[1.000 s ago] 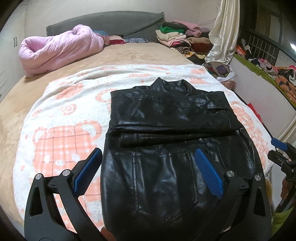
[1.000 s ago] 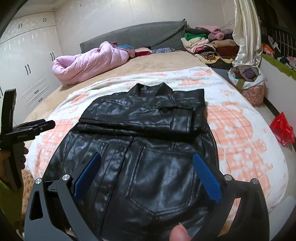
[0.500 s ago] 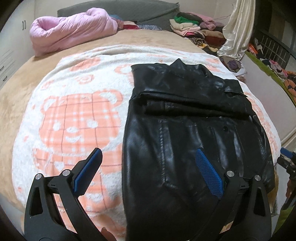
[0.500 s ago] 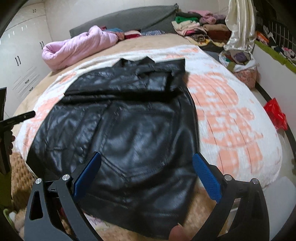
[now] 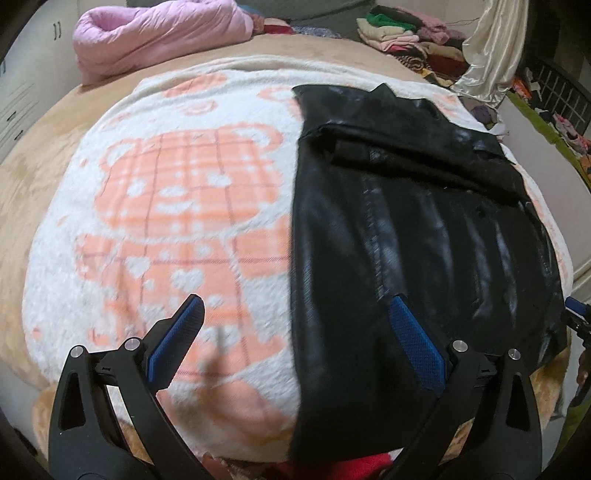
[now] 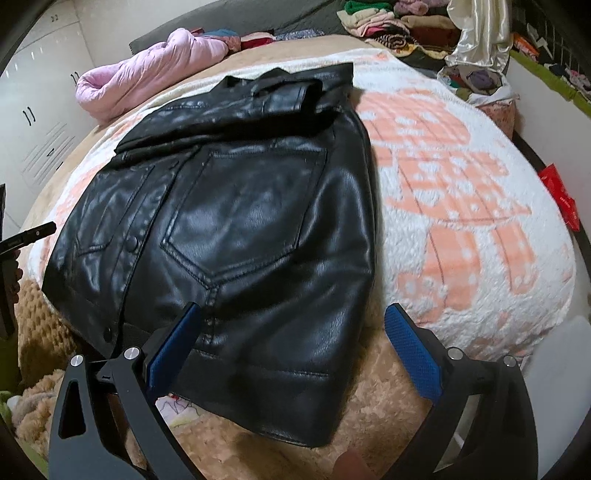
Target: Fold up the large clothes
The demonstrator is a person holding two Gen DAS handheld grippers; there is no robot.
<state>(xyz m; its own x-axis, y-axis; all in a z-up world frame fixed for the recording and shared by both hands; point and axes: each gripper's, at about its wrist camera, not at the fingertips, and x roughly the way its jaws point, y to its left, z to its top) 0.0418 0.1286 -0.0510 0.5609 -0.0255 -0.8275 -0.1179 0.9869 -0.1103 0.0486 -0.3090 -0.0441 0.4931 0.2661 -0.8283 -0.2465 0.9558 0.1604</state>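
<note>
A black leather jacket (image 5: 406,229) (image 6: 236,206) lies flat on the white and orange bear-print blanket (image 5: 177,206) (image 6: 461,192), with its sleeves folded across the chest near the collar. My left gripper (image 5: 295,332) is open above the jacket's lower left edge, nothing between its blue pads. My right gripper (image 6: 295,336) is open over the jacket's lower right hem, also holding nothing. The hem hangs over the bed's front edge. A tip of the right gripper (image 5: 574,314) shows at the right of the left wrist view. Part of the left gripper (image 6: 26,236) shows at the left of the right wrist view.
A rolled pink quilt (image 5: 159,33) (image 6: 147,74) lies at the head of the bed. Piled clothes (image 5: 406,33) (image 6: 388,22) and a shiny curtain (image 5: 491,48) stand at the far right. A red bag (image 6: 561,195) is on the floor to the right. White cupboards (image 6: 33,122) line the left wall.
Both grippers have come down and pulled back toward the jacket's hem, the left drifting left and the right drifting right. Both stayed open. The jacket has not moved.
</note>
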